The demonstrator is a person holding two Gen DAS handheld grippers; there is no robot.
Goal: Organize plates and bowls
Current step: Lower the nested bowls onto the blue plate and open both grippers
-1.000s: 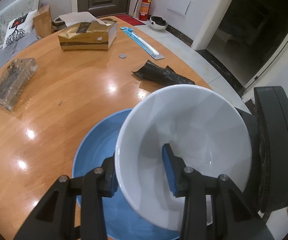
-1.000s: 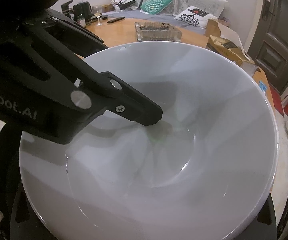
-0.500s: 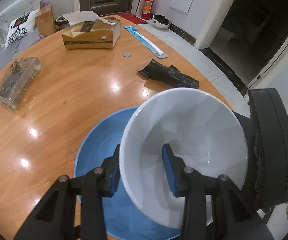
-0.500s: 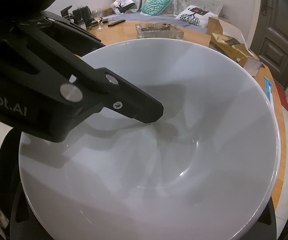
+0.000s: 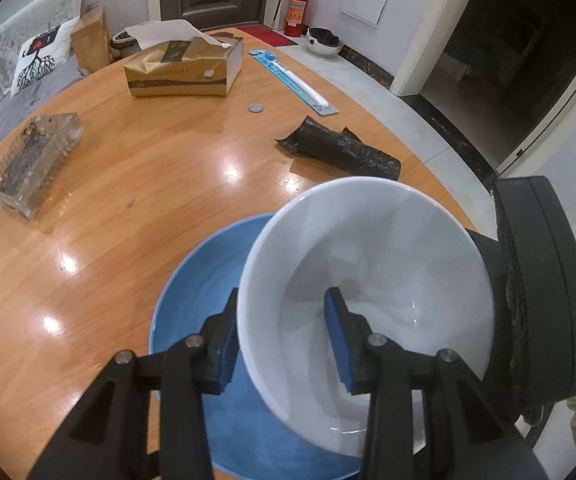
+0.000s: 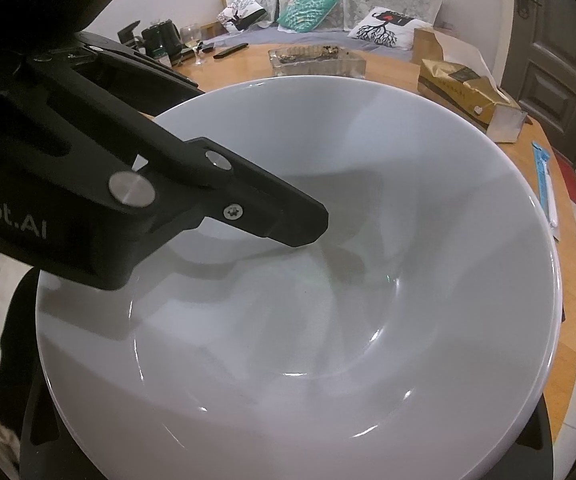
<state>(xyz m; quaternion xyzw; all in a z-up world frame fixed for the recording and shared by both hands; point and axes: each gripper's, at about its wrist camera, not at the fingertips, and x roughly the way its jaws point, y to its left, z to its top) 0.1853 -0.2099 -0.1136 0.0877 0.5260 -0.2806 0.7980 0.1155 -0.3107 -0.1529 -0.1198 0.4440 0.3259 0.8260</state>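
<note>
The left gripper (image 5: 284,340) is clamped on the white bowl (image 5: 368,300), its 2 blue-padded fingers (image 5: 338,340) pinching the near wall, 1 inside and 1 outside; the bowl sits tilted in the lower right of the frame, over a blue plate (image 5: 204,280) that lies on the round wooden table (image 5: 136,184). In the right wrist view the bowl fills most of the frame; the right gripper's own fingertips are hidden beneath it, so I cannot tell whether it is closed on anything. A gold tissue box (image 5: 184,68) sits upper centre; a glass tray (image 5: 34,160) middle left; a crumpled black bag (image 5: 340,148) right of centre.
</note>
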